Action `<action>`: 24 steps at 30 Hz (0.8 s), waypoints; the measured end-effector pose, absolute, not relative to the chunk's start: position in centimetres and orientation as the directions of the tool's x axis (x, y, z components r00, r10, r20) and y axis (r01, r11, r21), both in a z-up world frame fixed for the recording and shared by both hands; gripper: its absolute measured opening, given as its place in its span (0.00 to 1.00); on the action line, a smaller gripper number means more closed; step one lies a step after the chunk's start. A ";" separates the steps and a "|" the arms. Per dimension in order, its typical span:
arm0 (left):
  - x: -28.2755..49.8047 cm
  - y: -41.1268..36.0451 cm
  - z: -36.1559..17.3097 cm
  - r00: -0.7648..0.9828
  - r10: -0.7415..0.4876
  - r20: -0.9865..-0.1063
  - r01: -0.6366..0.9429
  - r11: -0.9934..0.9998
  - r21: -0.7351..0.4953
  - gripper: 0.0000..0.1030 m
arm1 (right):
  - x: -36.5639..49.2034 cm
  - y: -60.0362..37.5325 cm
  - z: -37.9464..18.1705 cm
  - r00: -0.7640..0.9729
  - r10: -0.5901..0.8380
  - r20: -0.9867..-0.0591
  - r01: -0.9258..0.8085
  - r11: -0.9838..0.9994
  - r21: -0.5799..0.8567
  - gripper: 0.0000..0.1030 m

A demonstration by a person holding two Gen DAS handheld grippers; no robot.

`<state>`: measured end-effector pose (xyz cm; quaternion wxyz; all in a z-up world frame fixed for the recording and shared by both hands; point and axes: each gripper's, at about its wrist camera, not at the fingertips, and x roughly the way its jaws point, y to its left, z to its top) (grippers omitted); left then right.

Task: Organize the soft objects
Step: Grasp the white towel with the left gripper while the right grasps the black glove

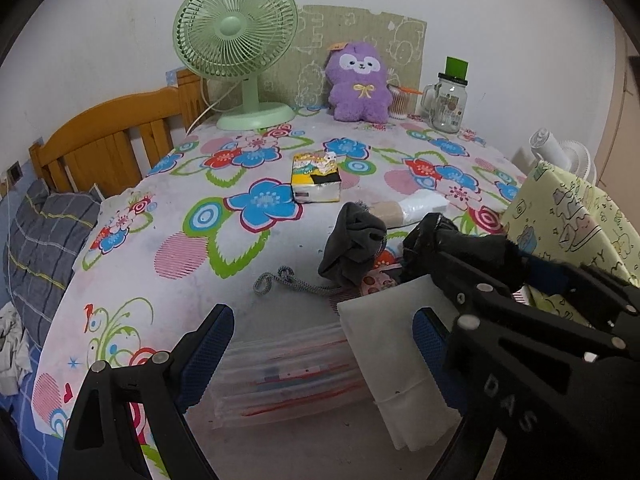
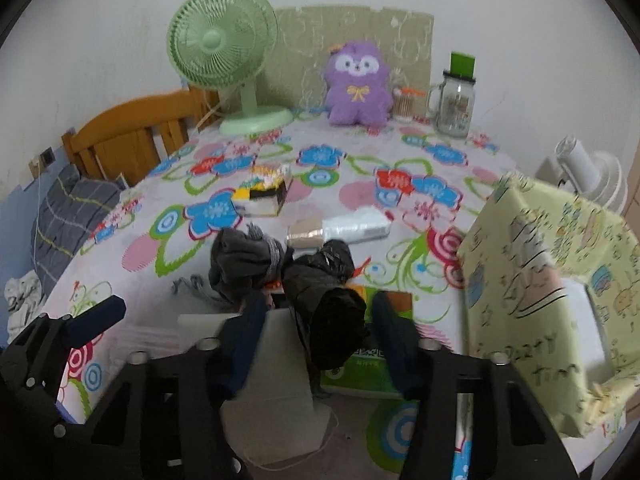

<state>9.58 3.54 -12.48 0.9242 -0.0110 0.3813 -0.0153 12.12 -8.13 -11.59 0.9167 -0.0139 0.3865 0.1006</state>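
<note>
Black bundle (image 2: 338,320) lies between right claw (image 2: 320,340) pads (apart, untouched); left claw (image 1: 324,344) wide.

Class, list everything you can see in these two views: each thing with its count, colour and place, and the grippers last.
fan: 1, green, back left of table
plush: 1, purple, back centre, against the board
board: 1, beige, leaning on wall
jar: 1, clear glass, green lid, back right
tissue pack: 1, yellow, mid table
sock: 1, grey, front centre
black cloth: 1, between the right gripper's fingers
storage box: 1, pale yellow, right
tablecloth: 1, floral
bed frame: 1, wooden, left
left gripper: black, blue pads, open
right gripper: black, around the black cloth
</note>
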 end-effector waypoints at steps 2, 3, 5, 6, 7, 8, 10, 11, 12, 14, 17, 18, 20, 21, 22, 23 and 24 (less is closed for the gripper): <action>9.7 3.4 -12.6 0.703 -0.043 -0.710 0.027 0.999 -0.034 0.89 | 12.5 -8.3 -12.0 0.662 0.183 -0.727 -0.194 0.979 0.070 0.34; 9.7 3.2 -12.7 0.701 -0.044 -0.712 0.028 0.999 -0.034 0.89 | 12.5 -8.3 -12.1 0.663 0.177 -0.727 -0.193 0.979 0.062 0.32; 9.7 3.1 -12.6 0.702 -0.040 -0.711 0.028 0.999 -0.029 0.89 | 12.3 -8.4 -12.0 0.672 0.167 -0.722 -0.190 0.981 0.050 0.28; 9.7 2.9 -12.6 0.702 -0.040 -0.711 0.029 0.999 -0.027 0.89 | 12.3 -8.6 -12.0 0.674 0.167 -0.720 -0.189 0.981 0.050 0.27; 9.7 2.8 -12.6 0.702 -0.041 -0.711 0.030 0.999 -0.028 0.89 | 12.2 -8.7 -11.9 0.677 0.165 -0.717 -0.185 0.981 0.051 0.27; 9.7 2.7 -12.6 0.701 -0.043 -0.712 0.032 0.999 -0.029 0.89 | 12.1 -8.9 -11.8 0.680 0.164 -0.714 -0.183 0.982 0.051 0.26; 9.6 2.3 -12.4 0.700 -0.046 -0.712 0.038 0.999 -0.027 0.89 | 11.9 -9.2 -11.6 0.690 0.162 -0.706 -0.179 0.983 0.051 0.26; 9.5 2.1 -12.4 0.701 -0.047 -0.711 0.041 0.999 -0.025 0.89 | 11.7 -9.3 -11.4 0.694 0.161 -0.702 -0.177 0.983 0.050 0.25; 9.4 1.9 -12.3 0.703 -0.048 -0.710 0.045 0.999 -0.023 0.90 | 11.5 -9.5 -11.3 0.699 0.161 -0.697 -0.176 0.983 0.051 0.25; 9.2 1.4 -12.2 0.704 -0.051 -0.708 0.053 0.998 -0.020 0.90 | 11.1 -9.7 -10.8 0.711 0.161 -0.685 -0.174 0.983 0.050 0.25; 8.9 0.5 -12.2 0.706 -0.054 -0.706 0.068 0.998 -0.009 0.90 | 10.6 -10.1 -10.4 0.724 0.162 -0.671 -0.175 0.983 0.049 0.25; 8.8 0.3 -12.2 0.707 -0.057 -0.705 0.073 0.997 -0.007 0.90 | 10.3 -10.3 -10.3 0.726 0.163 -0.668 -0.176 0.983 0.049 0.25; 8.7 0.0 -12.3 0.701 -0.062 -0.710 0.079 0.997 -0.009 0.89 | 9.9 -10.6 -10.2 0.728 0.160 -0.666 -0.170 0.984 0.049 0.25; 8.8 -0.2 -12.5 0.697 -0.058 -0.715 0.077 0.997 -0.006 0.89 | 9.8 -10.8 -10.2 0.728 0.158 -0.667 -0.169 0.984 0.049 0.25; 8.8 -0.3 -12.6 0.695 -0.055 -0.717 0.077 0.997 -0.002 0.88 | 9.7 -10.9 -10.2 0.728 0.155 -0.668 -0.167 0.985 0.047 0.25; 8.8 -0.4 -12.8 0.692 -0.058 -0.719 0.078 0.997 -0.004 0.86 | 9.6 -11.0 -10.3 0.727 0.153 -0.669 -0.166 0.985 0.046 0.25; 8.9 -0.5 -12.9 0.689 -0.060 -0.722 0.079 0.997 -0.008 0.85 | 9.5 -11.1 -10.4 0.726 0.151 -0.671 -0.165 0.985 0.044 0.25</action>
